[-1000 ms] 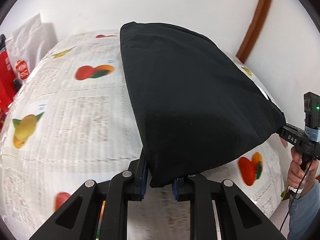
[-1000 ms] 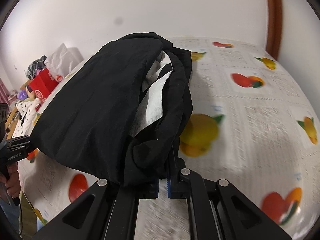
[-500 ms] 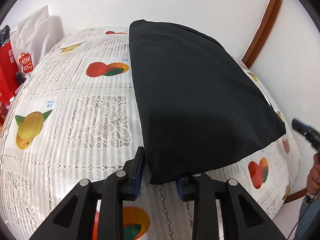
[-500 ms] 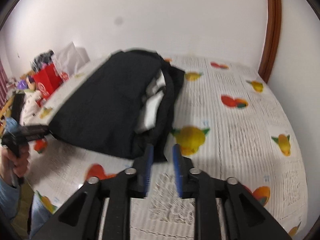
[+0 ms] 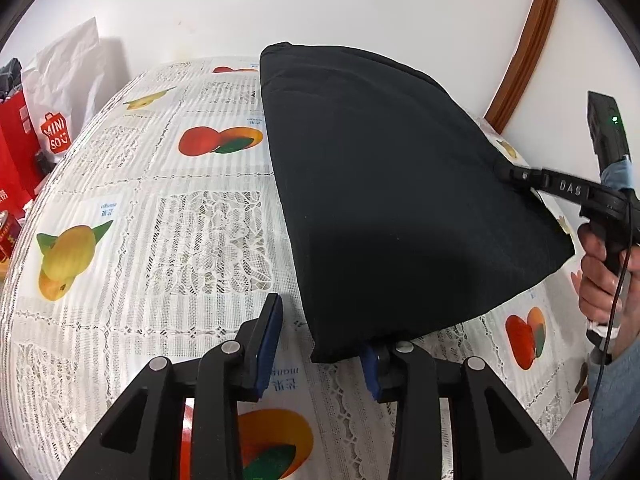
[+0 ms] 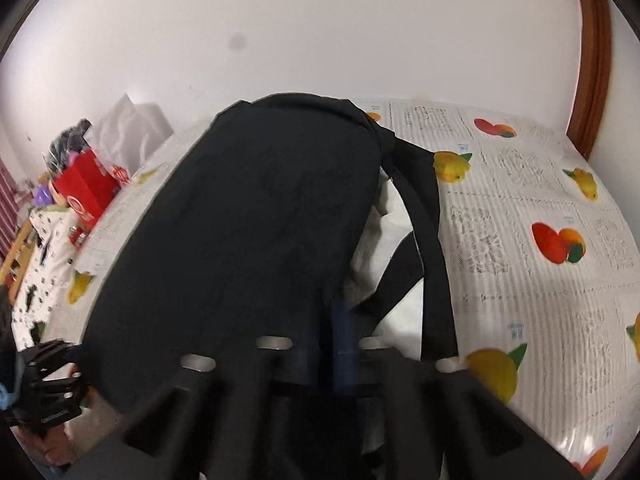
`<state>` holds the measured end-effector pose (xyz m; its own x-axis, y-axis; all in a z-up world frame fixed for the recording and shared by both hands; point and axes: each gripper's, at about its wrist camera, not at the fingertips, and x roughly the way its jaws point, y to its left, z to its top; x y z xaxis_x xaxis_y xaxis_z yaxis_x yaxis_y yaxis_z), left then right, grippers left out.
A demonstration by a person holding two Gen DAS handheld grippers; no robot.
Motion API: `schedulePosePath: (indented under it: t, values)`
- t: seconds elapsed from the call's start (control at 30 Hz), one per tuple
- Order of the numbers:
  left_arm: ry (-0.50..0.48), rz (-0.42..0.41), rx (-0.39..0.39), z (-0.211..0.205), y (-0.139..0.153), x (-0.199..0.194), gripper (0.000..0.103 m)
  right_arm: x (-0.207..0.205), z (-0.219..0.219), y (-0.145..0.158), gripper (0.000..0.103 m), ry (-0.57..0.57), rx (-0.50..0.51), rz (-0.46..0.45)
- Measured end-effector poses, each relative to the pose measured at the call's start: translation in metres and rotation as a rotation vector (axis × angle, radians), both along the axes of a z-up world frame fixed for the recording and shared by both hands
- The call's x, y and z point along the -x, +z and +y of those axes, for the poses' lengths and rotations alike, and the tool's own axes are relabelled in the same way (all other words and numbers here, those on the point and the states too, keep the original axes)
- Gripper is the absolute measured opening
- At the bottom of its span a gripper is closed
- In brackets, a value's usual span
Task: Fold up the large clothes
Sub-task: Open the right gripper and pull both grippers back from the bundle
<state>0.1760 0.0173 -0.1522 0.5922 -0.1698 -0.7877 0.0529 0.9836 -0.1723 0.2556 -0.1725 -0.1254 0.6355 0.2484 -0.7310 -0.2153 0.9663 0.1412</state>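
A home — fruit-print tablecloth (image 5: 168, 216), shopping bags (image 5: 60, 92) against the wall.

Matt black cloth garment (image 5: 392, 200), glossy lace-patterned plastic tablecloth (image 5: 160, 216), crinkled white paper bag (image 5: 68, 76), polished wood trim (image 5: 524, 44)

Garment (image 5: 384, 200) on tablecloth (image 5: 160, 220), bags (image 5: 52, 120) behind at left edge.

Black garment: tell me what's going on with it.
A person with a gripper in each hand is folding the garment on a fruit-print tablecloth. The left gripper is open at the near corner and grips nothing. The right gripper is at the garment's opposite edge. Its own view is blurred, so I cannot tell whether it is gripping. The garment lies doubled over.
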Motion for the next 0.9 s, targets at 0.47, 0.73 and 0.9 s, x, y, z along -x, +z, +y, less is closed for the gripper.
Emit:
schedulePosePath:
  t: [0.47, 0.73, 0.9]
  values:
    - [0.003, 0.012, -0.058, -0.008, 0.002, 0.000, 0.035, 0.025, -0.020, 0.006, 0.004, -0.067, 0.038, -0.085]
    - [0.040, -0.013, -0.024, 0.001, 0.013, 0.023, 0.053, 0.065, -0.034, -0.002, 0.008, -0.117, 0.126, -0.037]
    - [0.041, -0.051, -0.026, -0.001, 0.029, 0.042, 0.060, 0.092, -0.042, -0.006, 0.012, -0.149, 0.149, -0.010]
